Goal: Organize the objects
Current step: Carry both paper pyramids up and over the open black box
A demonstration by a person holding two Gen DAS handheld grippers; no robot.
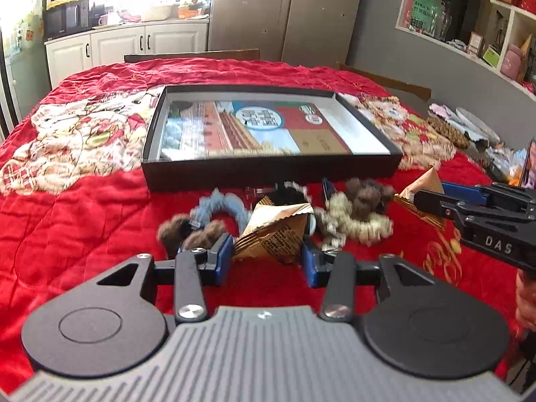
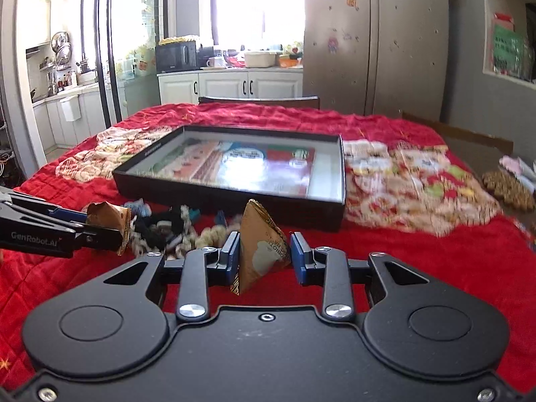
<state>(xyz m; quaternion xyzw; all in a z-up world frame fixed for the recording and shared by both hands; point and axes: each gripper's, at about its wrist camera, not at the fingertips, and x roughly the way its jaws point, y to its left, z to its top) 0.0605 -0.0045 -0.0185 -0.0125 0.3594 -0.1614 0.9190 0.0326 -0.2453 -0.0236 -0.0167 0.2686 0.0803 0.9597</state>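
My left gripper (image 1: pixel 268 261) is shut on a gold pyramid packet (image 1: pixel 274 234); it also shows in the right wrist view (image 2: pixel 107 217), at the left gripper's (image 2: pixel 110 231) tip. My right gripper (image 2: pixel 264 254) is shut on a second gold pyramid packet (image 2: pixel 261 248), seen in the left wrist view (image 1: pixel 425 184) at the right gripper's (image 1: pixel 415 201) tip. Both hover just before the open black box (image 1: pixel 268 171) (image 2: pixel 234 201), which has a colourful sheet (image 1: pixel 254 127) inside. A heap of fluffy hair ties (image 1: pixel 355 214) (image 2: pixel 167 227) lies on the red quilt between grippers and box.
The red quilt (image 1: pixel 73 214) covers the table. More items lie at the table's right edge (image 1: pixel 449 130) (image 2: pixel 509 184). Chair backs (image 2: pixel 258 100), white cabinets and a fridge stand behind the table.
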